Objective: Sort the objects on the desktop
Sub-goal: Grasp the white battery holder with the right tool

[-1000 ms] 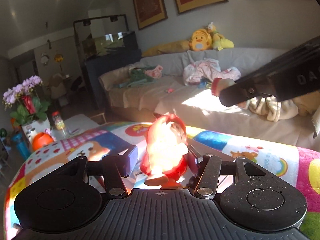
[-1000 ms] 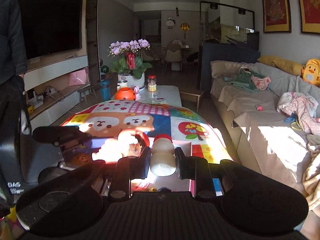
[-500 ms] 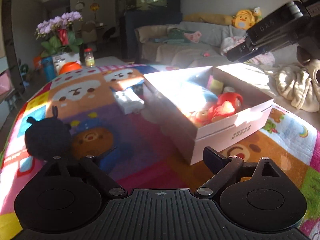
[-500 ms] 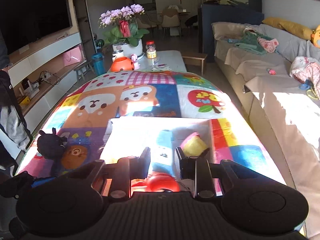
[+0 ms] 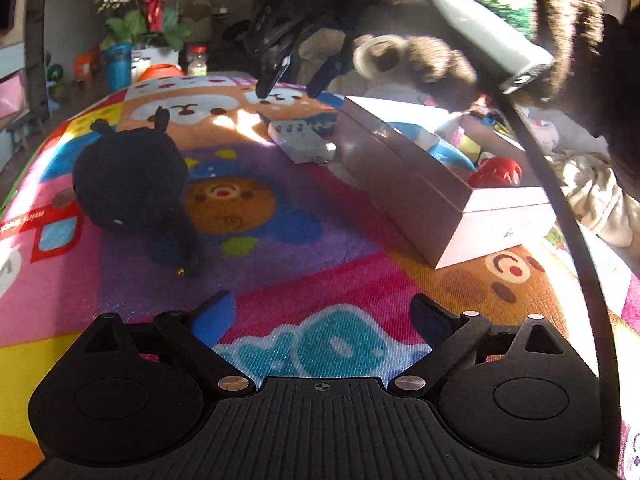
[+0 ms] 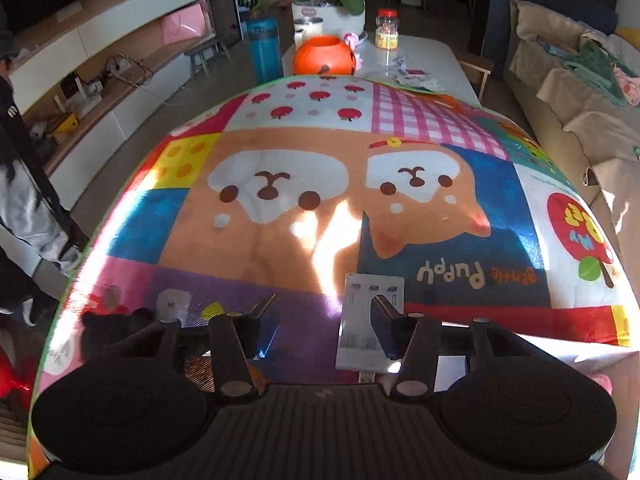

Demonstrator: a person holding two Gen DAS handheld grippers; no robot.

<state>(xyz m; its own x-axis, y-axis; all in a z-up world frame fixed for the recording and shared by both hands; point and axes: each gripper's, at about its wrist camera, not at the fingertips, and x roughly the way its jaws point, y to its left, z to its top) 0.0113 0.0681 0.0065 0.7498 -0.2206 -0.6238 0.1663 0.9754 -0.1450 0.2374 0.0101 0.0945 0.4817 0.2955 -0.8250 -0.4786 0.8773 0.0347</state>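
From my left gripper (image 5: 320, 312) I look across the cartoon mat (image 5: 280, 240); its fingers are spread wide with nothing between them, only mat beneath. At the far left of that view lies the black plush toy (image 5: 132, 184), resting on the mat. Further right sits the white charger (image 5: 302, 144), flat on the mat just beside the near wall of the white cardboard box (image 5: 420, 196). Inside the box I can see a blue-and-white toy (image 5: 436, 146) and a red toy (image 5: 500, 170), which my other camera does not show. Above the charger hangs my right gripper (image 5: 292, 84), seen from outside, fingers apart and pointing down.

The right wrist view shows that right gripper (image 6: 324, 316) from behind: its fingers stand wide, empty, with the charger (image 6: 368, 320) under the right-hand finger. The plush (image 6: 116, 324) peeks in at the lower left. Only this view shows the orange pumpkin bucket (image 6: 324, 56), blue cup (image 6: 264, 50) and candy jar (image 6: 387, 34) at the table's far end.
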